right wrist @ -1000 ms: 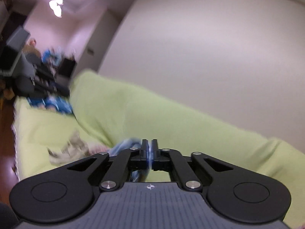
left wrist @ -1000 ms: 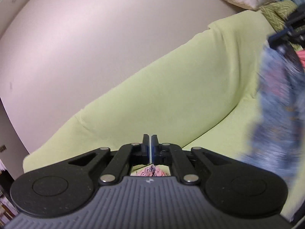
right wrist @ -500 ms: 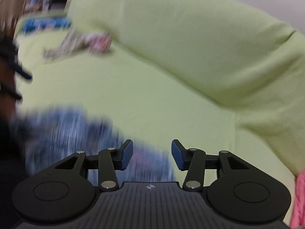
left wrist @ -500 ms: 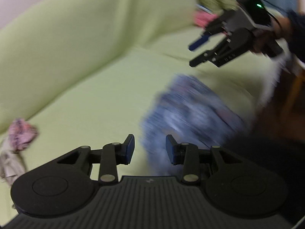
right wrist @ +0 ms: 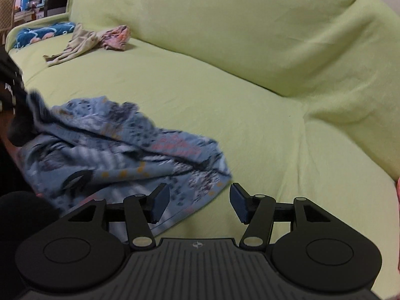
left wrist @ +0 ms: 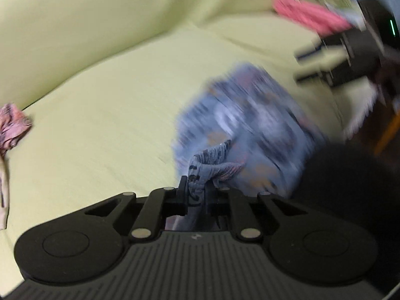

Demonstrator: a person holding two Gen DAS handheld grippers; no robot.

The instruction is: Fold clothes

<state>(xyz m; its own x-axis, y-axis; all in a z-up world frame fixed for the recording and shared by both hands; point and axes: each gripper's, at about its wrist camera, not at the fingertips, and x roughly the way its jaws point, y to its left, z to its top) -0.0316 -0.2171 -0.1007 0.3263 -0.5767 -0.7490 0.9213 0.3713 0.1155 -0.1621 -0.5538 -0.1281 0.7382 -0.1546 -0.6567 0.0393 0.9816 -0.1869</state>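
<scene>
A blue patterned garment [right wrist: 120, 147] lies crumpled on the green sofa seat [right wrist: 225, 105]; it also shows blurred in the left wrist view [left wrist: 245, 130]. My left gripper [left wrist: 196, 192] is shut on a bunched edge of this garment. My right gripper [right wrist: 197, 202] is open and empty, just above the garment's near right corner. The right gripper also shows at the upper right of the left wrist view [left wrist: 312, 62], blurred and open.
A beige and pink garment pile [right wrist: 95, 40] lies at the far end of the seat, with a blue patterned cloth [right wrist: 42, 33] beyond it. A pink cloth [left wrist: 310, 17] lies at the other end. The sofa back [right wrist: 250, 25] rises behind.
Both grippers dropped the garment on the seat and opened. Since then my left gripper has shut on the garment's edge. My right gripper has stayed open.
</scene>
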